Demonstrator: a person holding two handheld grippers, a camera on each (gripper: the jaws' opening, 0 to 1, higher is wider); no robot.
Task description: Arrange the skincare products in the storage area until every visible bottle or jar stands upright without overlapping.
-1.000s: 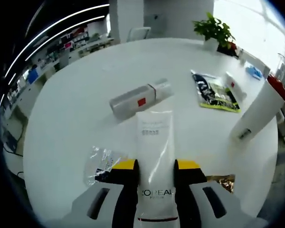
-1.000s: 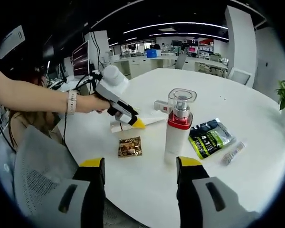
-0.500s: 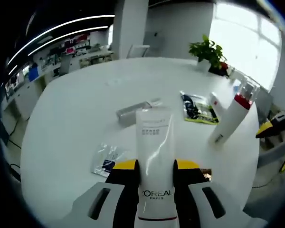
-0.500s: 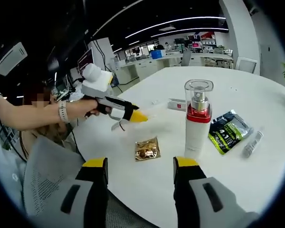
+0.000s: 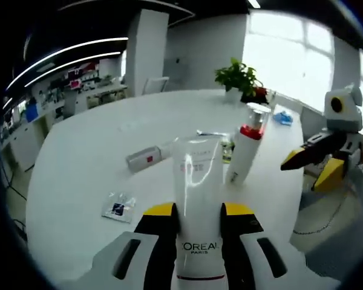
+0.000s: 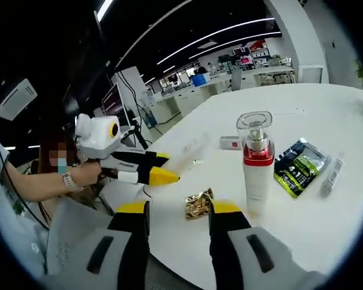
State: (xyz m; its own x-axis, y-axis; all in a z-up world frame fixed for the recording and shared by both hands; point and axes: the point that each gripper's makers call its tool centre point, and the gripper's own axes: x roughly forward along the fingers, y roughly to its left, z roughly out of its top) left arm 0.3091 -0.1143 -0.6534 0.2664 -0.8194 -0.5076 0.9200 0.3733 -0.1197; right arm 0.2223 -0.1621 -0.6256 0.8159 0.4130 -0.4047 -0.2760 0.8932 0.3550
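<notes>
In the left gripper view, left gripper (image 5: 198, 212) closed on a white L'Oreal tube (image 5: 196, 205), jaws pressing both of its sides; tube lifted clear of the white round table (image 5: 78, 157) and running from 6 o'clock up to the centre, crimped end farthest from the camera. Just past the tube tip, toward 1 o'clock, a white pump bottle (image 5: 246, 144) with red collar and clear cap, upright on the table. At 10 o'clock from the tube tip, a grey box (image 5: 143, 159) with a red mark, lying flat. At 8 o'clock, a small clear sachet (image 5: 118, 206), flat on the table. Behind the pump bottle, partly hidden, a dark green packet (image 5: 227, 148). At 12 o'clock, far edge of the table, a potted plant (image 5: 237, 77).

At 3 o'clock of the same view, right gripper (image 5: 302, 164) off the table edge, yellow tips apart, nothing between them.

In the right gripper view, right gripper (image 6: 178, 212) open and empty, jaws rising from 6 o'clock. Between and beyond the jaws, a gold sachet (image 6: 198, 205) flat on the table. Pump bottle (image 6: 257, 162) upright at 2 o'clock from the jaws, dark green packet (image 6: 300, 167) and a small clear tube (image 6: 330, 177) lying beyond it toward 3 o'clock. Left gripper (image 6: 164, 175) at 9 o'clock, held in a hand (image 6: 85, 175), with the tube blurred past its tips.
</notes>
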